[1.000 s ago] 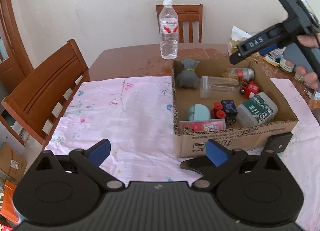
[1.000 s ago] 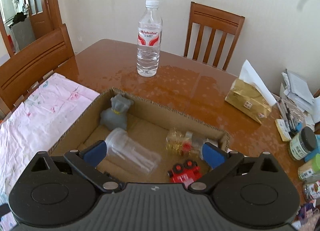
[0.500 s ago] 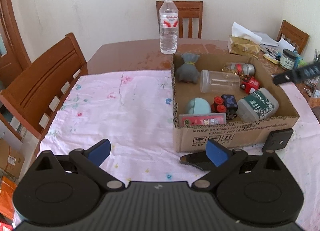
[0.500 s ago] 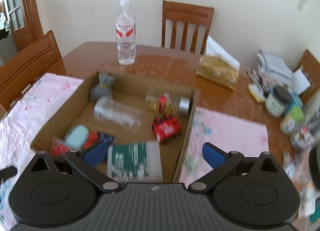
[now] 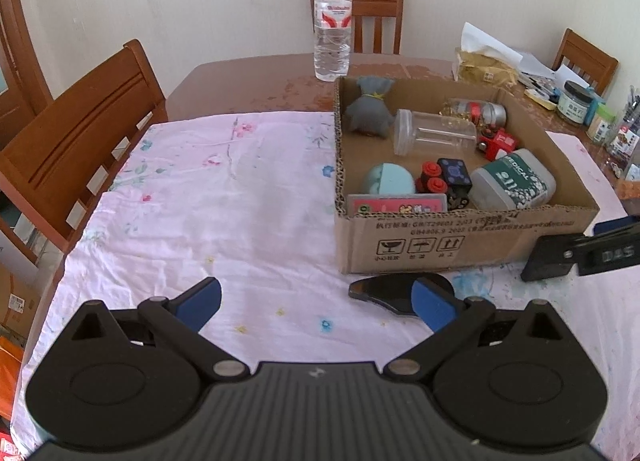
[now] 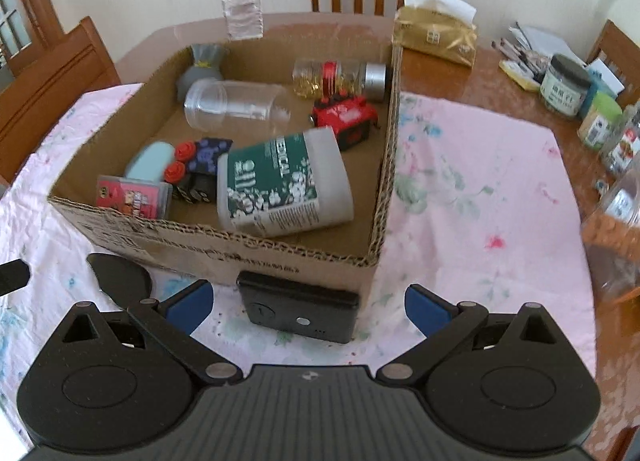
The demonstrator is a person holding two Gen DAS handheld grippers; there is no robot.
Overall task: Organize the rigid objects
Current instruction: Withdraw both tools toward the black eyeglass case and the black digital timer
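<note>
Left claw (image 5: pixel 318 303): jaws spread wide, nothing between them, held low over the pink floral cloth (image 5: pixel 208 197) on the desk (image 5: pixel 256 77). Right claw (image 6: pixel 308 307): jaws likewise spread wide and empty, poised just above the black rectangular device (image 6: pixel 300 311) that lies flat on the cloth against the near wall of the cardboard box (image 6: pixel 384 181). Black oval piece (image 5: pixel 384 291): flat on the cloth, just in front of the box's near wall, beside the left claw's right fingertip (image 5: pixel 432 303). Box contents, 8 items: grey pouch (image 5: pixel 368 109) upright in the far left corner; clear plastic jar (image 5: pixel 434 133) on its side beside it; glass jar with silver cap (image 6: pixel 340 75) on its side along the far wall; red toy vehicle (image 6: pixel 346 119) near the right wall; white tub with green label (image 6: pixel 282 183) tipped on its side toward the near right corner; pale blue rounded case (image 5: pixel 390 181), a black block with 2 red knobs (image 5: pixel 442 179) just beside it, and a pink card packet (image 5: pixel 396 205) standing against the near wall. Water bottle (image 5: pixel 333 21): upright on bare desk behind the box. Gold tissue pack (image 6: pixel 436 35) and several jars (image 6: pixel 564 85): on the desk to the right, well apart from the box.
</note>
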